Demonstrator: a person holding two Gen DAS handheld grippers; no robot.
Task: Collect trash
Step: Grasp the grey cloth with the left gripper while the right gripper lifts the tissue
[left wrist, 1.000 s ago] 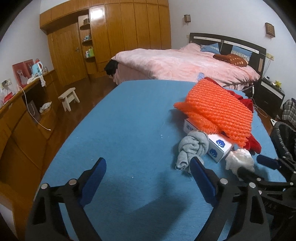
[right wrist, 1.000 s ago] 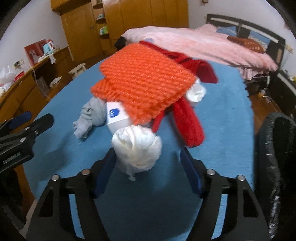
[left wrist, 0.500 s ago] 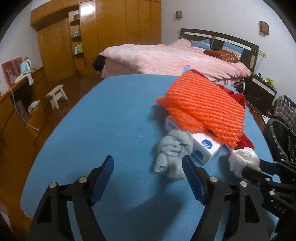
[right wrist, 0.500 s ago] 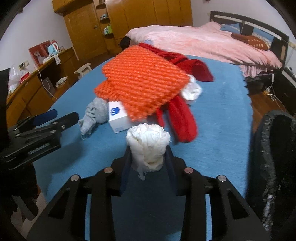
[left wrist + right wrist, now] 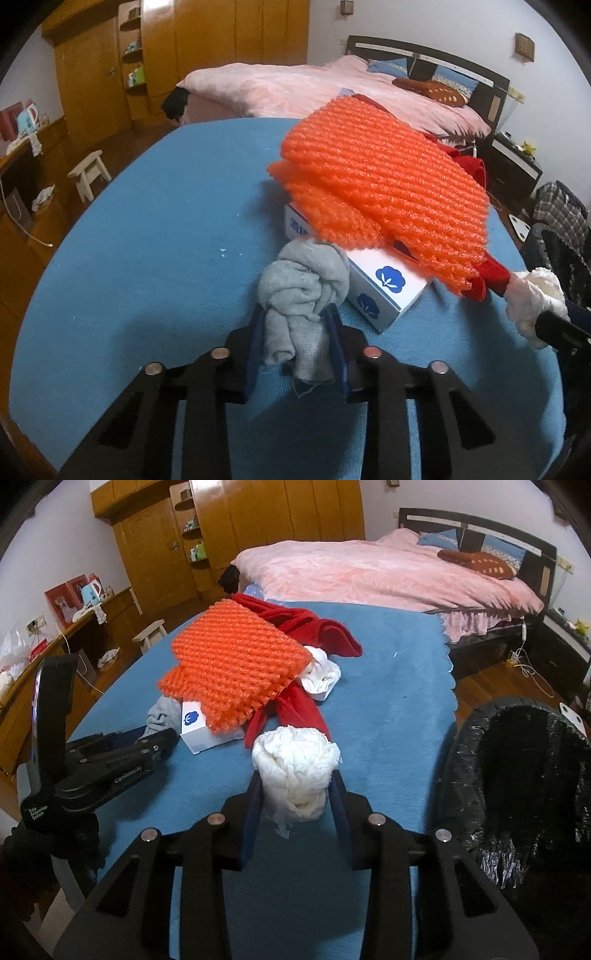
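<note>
My left gripper (image 5: 295, 328) is shut on a crumpled grey cloth (image 5: 303, 284), which rests on the blue table cover (image 5: 155, 236) beside a white box with blue flower marks (image 5: 384, 291). My right gripper (image 5: 295, 794) is shut on a crumpled white paper wad (image 5: 295, 764), held above the cover; the wad also shows in the left wrist view (image 5: 535, 291). A black trash bin with a black liner (image 5: 524, 768) stands just right of the table. In the right wrist view the left gripper (image 5: 147, 746) sits at the left.
An orange foam net mat (image 5: 380, 184) lies over the box and a red cloth (image 5: 295, 701). Another white wad (image 5: 321, 674) lies beside the red cloth. A pink bed (image 5: 388, 572), wooden wardrobes (image 5: 258, 524) and a small stool (image 5: 90, 173) stand beyond.
My left gripper moved forward and closed on the grey cloth. My right gripper, closed on the white wad half a second ago, has lifted it toward the bin side.
</note>
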